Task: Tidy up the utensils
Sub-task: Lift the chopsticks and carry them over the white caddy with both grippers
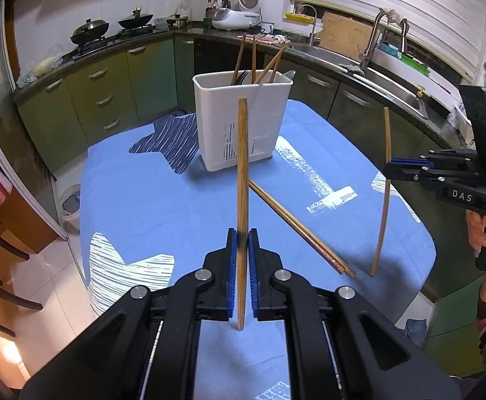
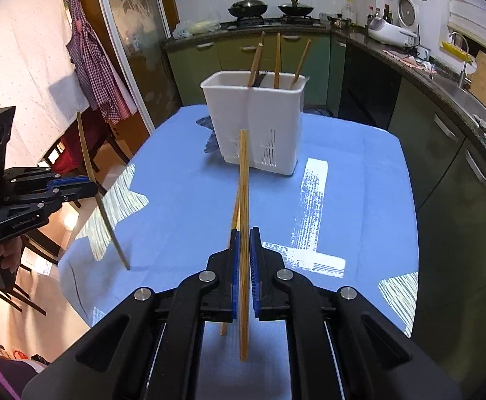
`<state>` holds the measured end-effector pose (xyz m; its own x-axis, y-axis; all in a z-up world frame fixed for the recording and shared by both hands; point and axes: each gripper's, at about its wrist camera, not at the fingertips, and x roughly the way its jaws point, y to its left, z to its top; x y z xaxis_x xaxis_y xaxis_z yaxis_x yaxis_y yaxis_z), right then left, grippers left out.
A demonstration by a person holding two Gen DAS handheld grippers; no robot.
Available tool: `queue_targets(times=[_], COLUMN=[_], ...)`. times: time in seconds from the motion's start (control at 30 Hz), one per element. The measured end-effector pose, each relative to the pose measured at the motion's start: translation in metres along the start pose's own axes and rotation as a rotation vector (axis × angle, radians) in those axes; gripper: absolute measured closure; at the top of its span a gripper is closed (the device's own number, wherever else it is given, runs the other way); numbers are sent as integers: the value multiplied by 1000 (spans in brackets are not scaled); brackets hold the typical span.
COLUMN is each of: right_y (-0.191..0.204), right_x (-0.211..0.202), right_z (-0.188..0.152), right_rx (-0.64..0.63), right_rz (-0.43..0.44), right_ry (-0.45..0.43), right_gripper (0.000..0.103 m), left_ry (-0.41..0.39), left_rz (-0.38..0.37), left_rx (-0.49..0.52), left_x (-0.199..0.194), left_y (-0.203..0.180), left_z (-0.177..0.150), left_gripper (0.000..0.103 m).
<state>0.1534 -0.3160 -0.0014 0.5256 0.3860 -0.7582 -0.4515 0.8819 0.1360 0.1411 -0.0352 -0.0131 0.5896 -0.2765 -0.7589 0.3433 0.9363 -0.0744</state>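
Pinching one wooden chopstick (image 1: 242, 180) upright, the left gripper (image 1: 242, 243) has its blue fingers (image 1: 232, 250) pressed on the stick. At 3 o'clock in the left wrist view, the right gripper (image 1: 389, 170) holds a paler chopstick (image 1: 384, 200) the same way. A pair of chopsticks (image 1: 296, 226) lies on the blue-covered counter (image 1: 149, 200). The white utensil holder (image 1: 243, 123) stands at 12 o'clock, already with several chopsticks inside.
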Motion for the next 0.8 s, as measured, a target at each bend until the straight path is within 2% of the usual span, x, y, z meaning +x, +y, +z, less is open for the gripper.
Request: queue_targets(times=[0.37, 0.57, 0.8], right_y=[3, 7, -2], right_x=[-28, -42, -49], right_z=[26, 40, 46], right_rx=[3, -21, -14], right_rz=[0, -8, -17], right_ry=[-96, -128, -136], right_gripper=[96, 96, 96], left_ry=[-56, -126, -242], left_rz=[-13, -45, -16], left_rx=[24, 40, 67], left_x=[-16, -32, -49], left_y=[-6, -14, -19], left_z=[18, 59, 121], left_gripper=[96, 96, 96])
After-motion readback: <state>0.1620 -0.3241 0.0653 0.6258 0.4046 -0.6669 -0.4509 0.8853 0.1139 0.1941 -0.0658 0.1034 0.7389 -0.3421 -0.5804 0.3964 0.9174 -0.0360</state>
